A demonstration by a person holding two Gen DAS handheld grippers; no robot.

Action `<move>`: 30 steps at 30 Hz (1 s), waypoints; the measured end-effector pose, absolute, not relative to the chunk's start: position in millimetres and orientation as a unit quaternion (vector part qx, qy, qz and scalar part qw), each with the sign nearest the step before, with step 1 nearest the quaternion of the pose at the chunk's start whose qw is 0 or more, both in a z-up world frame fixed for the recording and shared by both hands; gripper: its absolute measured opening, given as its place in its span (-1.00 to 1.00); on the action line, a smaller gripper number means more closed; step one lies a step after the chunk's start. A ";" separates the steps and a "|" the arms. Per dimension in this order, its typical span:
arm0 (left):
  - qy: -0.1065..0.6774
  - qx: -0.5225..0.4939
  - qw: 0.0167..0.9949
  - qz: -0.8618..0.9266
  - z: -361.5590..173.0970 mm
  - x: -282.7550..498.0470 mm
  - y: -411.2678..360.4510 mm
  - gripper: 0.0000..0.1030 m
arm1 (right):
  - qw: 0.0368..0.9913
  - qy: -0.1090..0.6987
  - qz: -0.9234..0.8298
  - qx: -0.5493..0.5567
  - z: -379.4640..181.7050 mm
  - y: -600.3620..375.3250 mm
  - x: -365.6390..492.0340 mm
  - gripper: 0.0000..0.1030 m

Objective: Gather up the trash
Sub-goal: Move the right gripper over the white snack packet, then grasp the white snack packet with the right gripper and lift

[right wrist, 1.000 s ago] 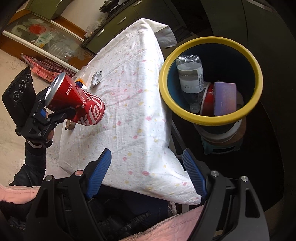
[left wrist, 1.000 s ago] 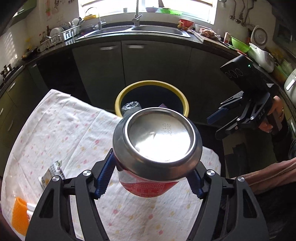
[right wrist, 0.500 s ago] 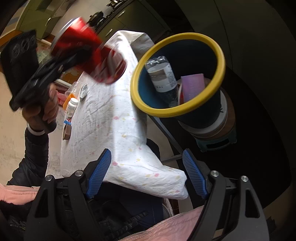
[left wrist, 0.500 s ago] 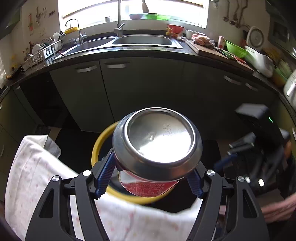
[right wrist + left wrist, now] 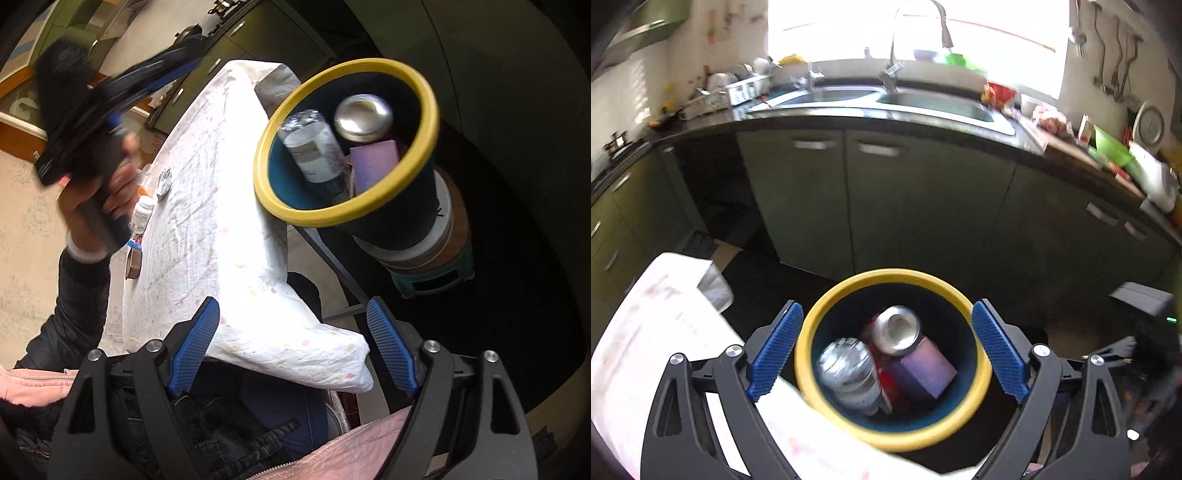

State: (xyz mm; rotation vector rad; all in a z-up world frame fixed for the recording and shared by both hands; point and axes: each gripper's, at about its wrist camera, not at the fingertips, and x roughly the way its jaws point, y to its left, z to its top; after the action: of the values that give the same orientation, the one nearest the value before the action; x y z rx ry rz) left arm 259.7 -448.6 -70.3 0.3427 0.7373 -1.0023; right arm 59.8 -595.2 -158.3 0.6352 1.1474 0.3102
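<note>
My left claw [image 5: 886, 352] hangs over the bin [image 5: 809, 384] with its jaws opening; nothing sits between the blue pads [image 5: 775, 350], so they hold nothing. My right claw [image 5: 291, 347] is likewise spread and empty, poised near the corner of the table.

The can [image 5: 897, 330] lies inside the bin, its silver end facing up, resting against a clear plastic bottle [image 5: 849, 373] and a purple box [image 5: 925, 367]. A strip of red wall shows below its end.

Handling notes, as I judge them:
- Can: light, thin metal, smooth and liable to slip or dent; grip across the round wall, mid-height.
- Remaining trash on the tablecloth [image 5: 207, 206]: a small white pill bottle [image 5: 142, 212], a crumpled silver wrapper [image 5: 164, 182] and a flat brown item [image 5: 133, 264] near the far edge.
- Pill bottle: rigid, light, likely to roll; take it across the body below the cap.
- Wrapper: soft, almost weightless; pinch a raised fold, not the flat.
- Brown item: too small to identify.

The cloth may bunch under a low pinch.
</note>
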 end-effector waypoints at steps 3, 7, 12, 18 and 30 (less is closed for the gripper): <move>0.353 0.124 0.807 -0.457 -57.7 239.2 -393.8 0.90 | 0.778 0.539 0.157 0.283 -160.1 -579.4 68.0 0.51; 0.360 0.099 0.825 -0.425 -51.2 206.3 -319.7 0.91 | 0.776 0.548 0.178 0.256 -155.3 -550.4 85.0 0.52; 0.366 0.073 0.854 -0.362 -57.4 168.6 -218.9 0.91 | 0.778 0.558 0.210 0.198 -142.5 -500.7 117.8 0.55; 0.361 0.078 0.889 -0.272 -74.7 135.8 -121.9 0.91 | 0.782 0.560 0.262 0.083 -120.3 -415.0 168.4 0.64; 0.377 0.029 0.901 -0.214 -110.3 106.5 -34.1 0.91 | 0.749 0.481 0.340 -0.302 -107.5 -250.4 281.1 0.75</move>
State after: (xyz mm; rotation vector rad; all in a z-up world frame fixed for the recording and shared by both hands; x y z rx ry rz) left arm 106.5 -34.1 -110.3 0.0602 0.7807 -0.4419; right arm 281.1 -250.4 -107.5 -0.6601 1.0522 0.7441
